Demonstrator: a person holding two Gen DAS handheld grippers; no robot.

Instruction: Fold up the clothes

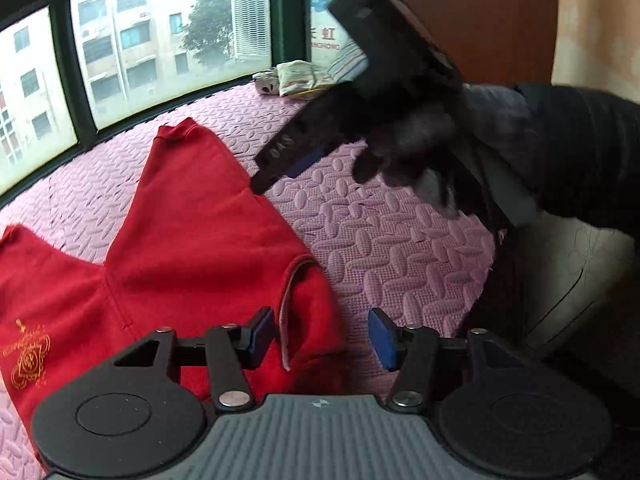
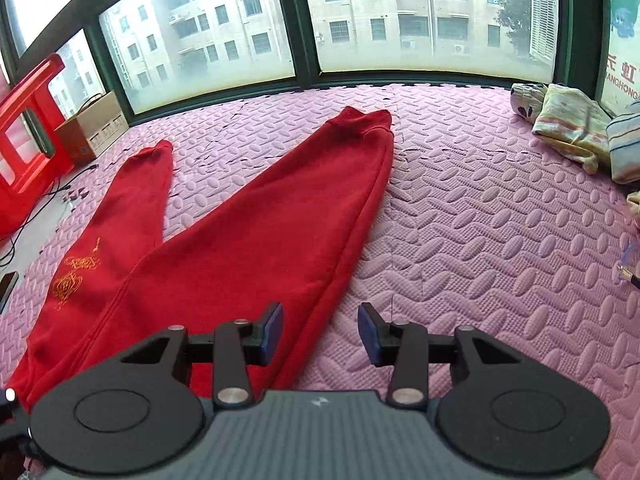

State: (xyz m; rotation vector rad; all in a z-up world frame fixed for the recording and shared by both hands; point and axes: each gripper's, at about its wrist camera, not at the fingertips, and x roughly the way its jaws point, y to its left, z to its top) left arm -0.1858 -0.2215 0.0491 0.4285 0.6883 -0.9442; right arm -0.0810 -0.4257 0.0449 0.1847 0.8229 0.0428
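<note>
The left gripper [image 1: 322,334] hovers low over the waistband end of the red trousers [image 1: 180,248], its blue-padded fingers [image 1: 262,330] spread apart with nothing between them; the left pad sits above the red cloth, the right one above bare mat. The right gripper [image 2: 320,334] is likewise released, jaws wide and empty, poised over the outer edge of the nearer trouser leg, one finger above the fabric and the other above the mat.

In the left wrist view the right gripper [image 1: 276,166] also appears from outside, motion-blurred, angled downward from the upper right with its tip just beside the edge of a trouser leg. A gloved hand [image 1: 404,144] grips its handle, and a dark sleeve [image 1: 580,152] runs off to the right.

The trousers [image 2: 248,232] lie flat on the pink foam mat [image 2: 480,240], legs splayed in a V toward the window, cuffs farthest away. Gold embroidery [image 2: 70,280] marks the upper part of the left leg.

Farther back, folded pale clothes [image 2: 568,132] sit at the mat's far right corner. At the left edge stand a red plastic stool [image 2: 28,136] and a cardboard box [image 2: 92,128], with cables [image 2: 48,196] trailing on the floor. Beyond, a dark green-framed window [image 2: 304,60] shows apartment blocks and a tree.
</note>
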